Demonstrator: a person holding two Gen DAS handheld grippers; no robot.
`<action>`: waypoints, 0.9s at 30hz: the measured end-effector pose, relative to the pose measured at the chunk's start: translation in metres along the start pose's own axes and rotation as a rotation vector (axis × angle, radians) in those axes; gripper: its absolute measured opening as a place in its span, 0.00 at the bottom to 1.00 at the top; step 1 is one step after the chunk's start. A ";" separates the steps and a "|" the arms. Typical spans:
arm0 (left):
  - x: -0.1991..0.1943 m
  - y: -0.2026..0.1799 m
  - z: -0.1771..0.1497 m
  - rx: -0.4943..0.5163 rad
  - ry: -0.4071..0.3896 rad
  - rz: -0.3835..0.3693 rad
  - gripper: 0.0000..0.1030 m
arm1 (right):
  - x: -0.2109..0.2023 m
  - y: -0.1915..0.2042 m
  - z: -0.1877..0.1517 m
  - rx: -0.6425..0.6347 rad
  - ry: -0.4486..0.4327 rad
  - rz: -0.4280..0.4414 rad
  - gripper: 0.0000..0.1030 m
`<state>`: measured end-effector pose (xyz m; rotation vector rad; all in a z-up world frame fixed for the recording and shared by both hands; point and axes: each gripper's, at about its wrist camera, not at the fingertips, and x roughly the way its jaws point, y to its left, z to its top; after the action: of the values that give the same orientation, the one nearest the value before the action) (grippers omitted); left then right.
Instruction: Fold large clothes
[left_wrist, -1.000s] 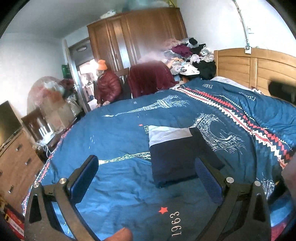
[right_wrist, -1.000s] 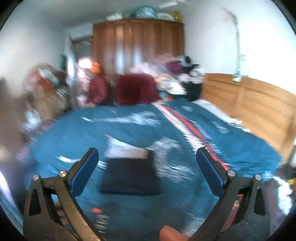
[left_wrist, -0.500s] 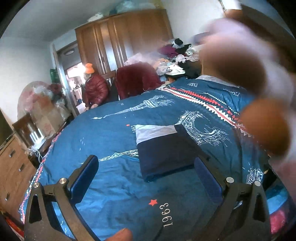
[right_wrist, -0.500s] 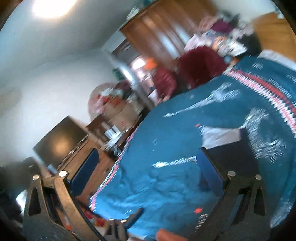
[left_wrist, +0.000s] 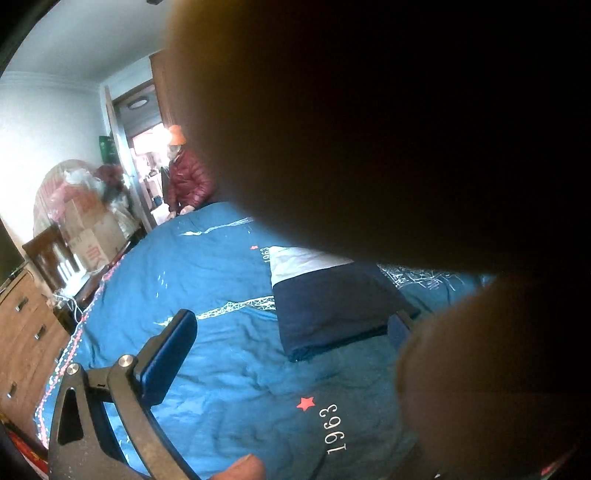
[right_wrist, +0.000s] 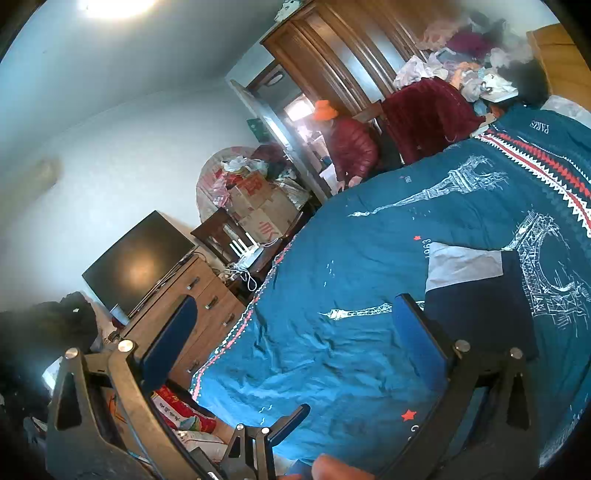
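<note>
Garment (left_wrist: 325, 295), navy with a pale band, lies squarely folded on the blue bedspread (left_wrist: 221, 280) in the left wrist view; a close, dark blur hides the left gripper's far finger, so I cannot tell its state. Right wrist view: right gripper (right_wrist: 295, 325) spread, empty, garment beside its far finger. Folding looks finished.

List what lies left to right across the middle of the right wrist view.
Black flat television screen → brown wooden drawer chest → stacked brown cardboard boxes → blue Eiffel-tower-print bed quilt → folded navy and grey garment.
</note>
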<state>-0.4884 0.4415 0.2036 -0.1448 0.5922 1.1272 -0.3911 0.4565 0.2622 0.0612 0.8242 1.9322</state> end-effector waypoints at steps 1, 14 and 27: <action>0.001 -0.001 -0.001 0.001 0.002 -0.002 1.00 | -0.001 0.000 0.001 -0.001 -0.001 -0.002 1.00; 0.003 -0.005 -0.006 -0.002 0.011 -0.014 1.00 | 0.002 -0.001 0.001 -0.017 0.005 -0.027 1.00; 0.008 -0.013 -0.014 -0.005 0.048 -0.047 1.00 | 0.005 -0.010 -0.001 -0.002 0.023 -0.067 1.00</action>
<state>-0.4797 0.4362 0.1852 -0.1897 0.6257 1.0825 -0.3867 0.4631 0.2543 0.0103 0.8289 1.8738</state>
